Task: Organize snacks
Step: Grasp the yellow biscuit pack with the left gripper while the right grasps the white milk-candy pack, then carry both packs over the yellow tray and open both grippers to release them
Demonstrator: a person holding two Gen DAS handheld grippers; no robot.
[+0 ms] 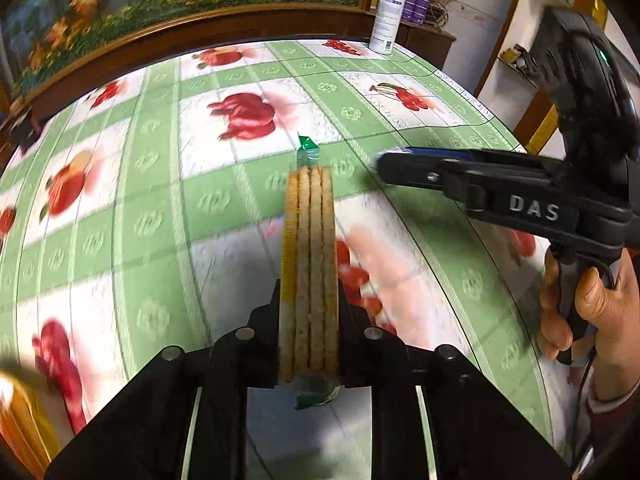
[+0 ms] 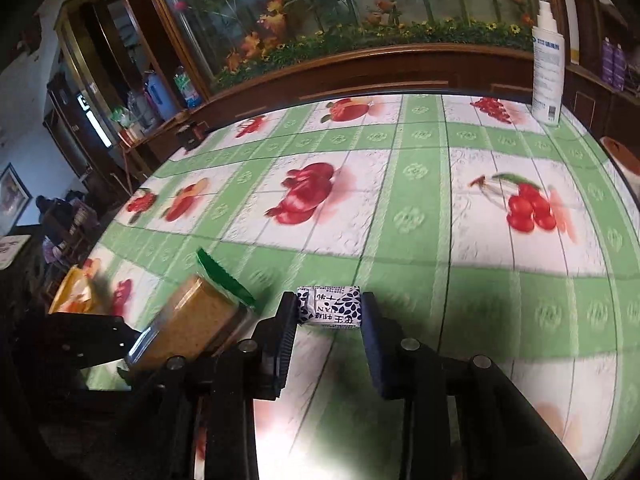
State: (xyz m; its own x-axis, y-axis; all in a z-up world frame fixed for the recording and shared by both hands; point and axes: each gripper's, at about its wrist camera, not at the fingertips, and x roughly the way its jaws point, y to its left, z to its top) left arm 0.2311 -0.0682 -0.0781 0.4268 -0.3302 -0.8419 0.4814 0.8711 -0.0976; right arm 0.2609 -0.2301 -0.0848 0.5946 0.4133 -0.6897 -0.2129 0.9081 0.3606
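A pack of crackers (image 1: 308, 264) in clear wrap with green ends stands on edge between the pads of my left gripper (image 1: 310, 300), which is shut on it above the fruit-print tablecloth (image 1: 132, 184). My right gripper (image 2: 328, 300) is shut on a small white and blue wrapped candy (image 2: 330, 307), held at both ends. In the left wrist view the right gripper (image 1: 386, 168) reaches in from the right, a hand (image 1: 576, 312) on its handle. The right wrist view shows the cracker pack (image 2: 196, 320) at lower left, close beside the candy.
A white spray bottle (image 1: 386, 16) (image 2: 548, 64) stands at the table's far right corner. An orange snack packet (image 2: 74, 288) (image 1: 20, 420) lies at the left edge. A wooden-framed panel with flowers (image 2: 360, 68) runs behind the table.
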